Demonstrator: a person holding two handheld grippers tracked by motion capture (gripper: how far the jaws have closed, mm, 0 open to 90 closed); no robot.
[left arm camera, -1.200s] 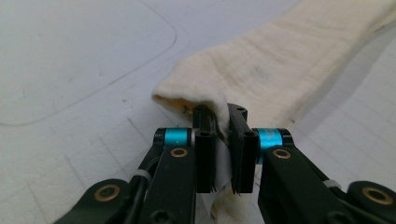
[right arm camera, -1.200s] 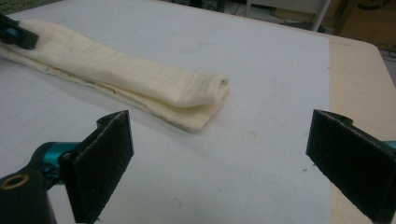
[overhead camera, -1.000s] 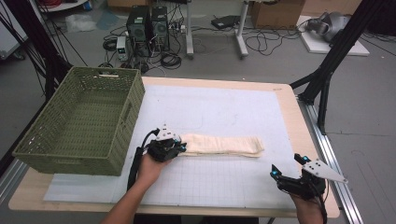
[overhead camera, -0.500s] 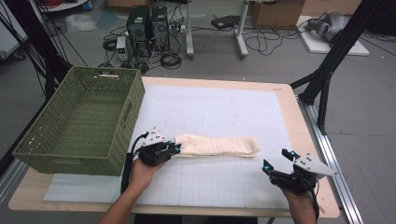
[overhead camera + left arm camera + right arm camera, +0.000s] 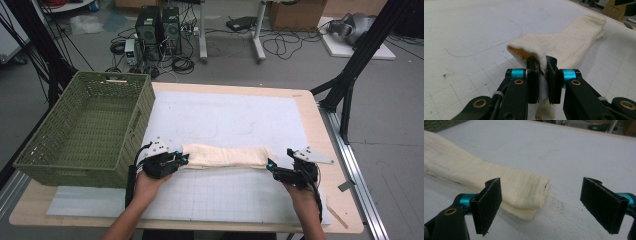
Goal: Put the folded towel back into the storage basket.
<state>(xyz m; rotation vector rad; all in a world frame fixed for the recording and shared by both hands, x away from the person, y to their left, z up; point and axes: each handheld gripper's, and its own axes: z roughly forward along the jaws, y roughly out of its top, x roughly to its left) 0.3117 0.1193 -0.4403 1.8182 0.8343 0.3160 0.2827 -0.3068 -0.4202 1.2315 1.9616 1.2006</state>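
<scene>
My left gripper pinches one end of the cream cloth, my right gripper gapes beside the other, needing to close.

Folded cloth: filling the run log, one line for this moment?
left claw: shut on folded cloth | right claw: open at far end

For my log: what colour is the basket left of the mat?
Olive green, a woven lattice basket; the high view shows it best.
</scene>
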